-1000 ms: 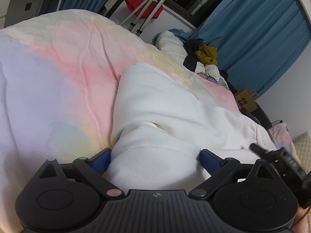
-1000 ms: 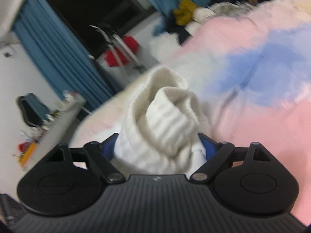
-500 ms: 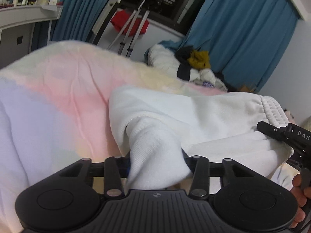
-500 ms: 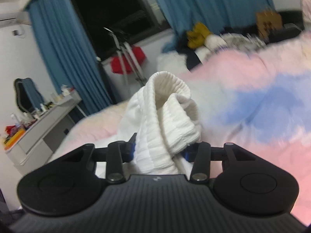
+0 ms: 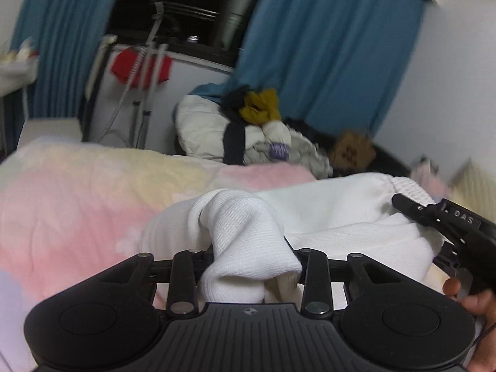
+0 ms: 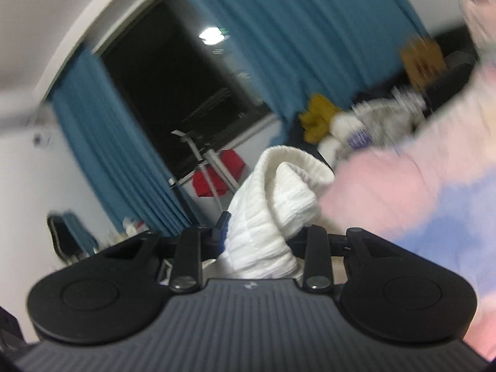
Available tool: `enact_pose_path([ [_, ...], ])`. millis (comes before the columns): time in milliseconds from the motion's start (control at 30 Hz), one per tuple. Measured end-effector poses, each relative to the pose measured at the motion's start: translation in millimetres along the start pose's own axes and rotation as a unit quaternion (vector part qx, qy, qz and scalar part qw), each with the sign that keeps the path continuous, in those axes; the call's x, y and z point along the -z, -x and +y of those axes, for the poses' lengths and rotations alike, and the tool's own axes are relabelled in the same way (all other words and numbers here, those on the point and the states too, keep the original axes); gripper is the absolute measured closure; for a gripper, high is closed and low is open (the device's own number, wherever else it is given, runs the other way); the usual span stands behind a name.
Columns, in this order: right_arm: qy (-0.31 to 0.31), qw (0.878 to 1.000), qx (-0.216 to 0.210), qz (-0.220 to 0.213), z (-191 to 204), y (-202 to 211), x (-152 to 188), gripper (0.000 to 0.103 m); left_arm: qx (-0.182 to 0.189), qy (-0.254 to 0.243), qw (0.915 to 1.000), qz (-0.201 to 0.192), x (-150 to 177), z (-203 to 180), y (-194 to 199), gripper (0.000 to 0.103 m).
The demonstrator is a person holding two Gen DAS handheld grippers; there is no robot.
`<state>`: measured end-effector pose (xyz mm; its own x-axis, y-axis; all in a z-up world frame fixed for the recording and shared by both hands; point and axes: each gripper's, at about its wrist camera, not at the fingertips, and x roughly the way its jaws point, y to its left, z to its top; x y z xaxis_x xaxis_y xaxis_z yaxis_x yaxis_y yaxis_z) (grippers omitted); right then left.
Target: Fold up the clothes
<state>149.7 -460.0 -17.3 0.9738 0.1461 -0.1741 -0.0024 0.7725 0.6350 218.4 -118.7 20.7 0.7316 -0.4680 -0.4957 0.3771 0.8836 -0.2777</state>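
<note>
Both grippers are clamping bunched ends of the white knit garment (image 5: 325, 214): the left gripper (image 5: 251, 266) and right gripper (image 6: 263, 241) are holding it stretched above the pastel bed (image 5: 77, 192) (presumably for a clean fold).

A: Is there room on the left?

B: Yes. The blanket (image 5: 77, 198) is bare there, with nothing on it.

A: And straight on?

B: A pile of clothes (image 5: 248, 136) sits past the bed. A metal rack (image 5: 145, 71) stands by the window.

A: And the right?

B: The right gripper (image 5: 400, 200) is close, so that side is tight.
</note>
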Motion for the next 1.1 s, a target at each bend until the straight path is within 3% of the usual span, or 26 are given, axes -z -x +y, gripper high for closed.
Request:
enact_pose_path([
  [100,-0.046,0.998,0.016,0.043,-45,-9,5,0.07,0.01,-0.002,0.9999,0.014,15,-1,-11,0.066],
  [233,-0.093,0.991,-0.001,0.096,-74,-26,21,0.07,0.013,0.003,0.9998,0.015,36,16,2,0.066],
  [500,-0.032,0.991,-0.035,0.127,-31,3,47,0.07,0.022,0.014,0.9995,0.017,79,66,43,0.066],
  [633,-0.017,0.984,0.003,0.176,-17,24,79,0.07,0.025,0.021,0.9984,0.047,111,97,54,0.063],
  [767,-0.024,0.972,0.049,0.231,-12,42,111,0.064,0.03,0.013,0.9962,0.081,137,117,58,0.053],
  [933,-0.095,0.971,0.059,0.212,-21,78,108,0.056,0.053,0.023,0.9947,0.085,144,133,71,0.044],
  [1033,-0.07,0.981,0.095,0.152,-18,95,92,0.046,0.056,0.055,0.9939,0.078,142,145,80,0.042],
  [1100,-0.032,0.986,0.119,0.11,-13,99,84,0.031,0.056,0.07,0.9934,0.072,137,150,81,0.035],
])
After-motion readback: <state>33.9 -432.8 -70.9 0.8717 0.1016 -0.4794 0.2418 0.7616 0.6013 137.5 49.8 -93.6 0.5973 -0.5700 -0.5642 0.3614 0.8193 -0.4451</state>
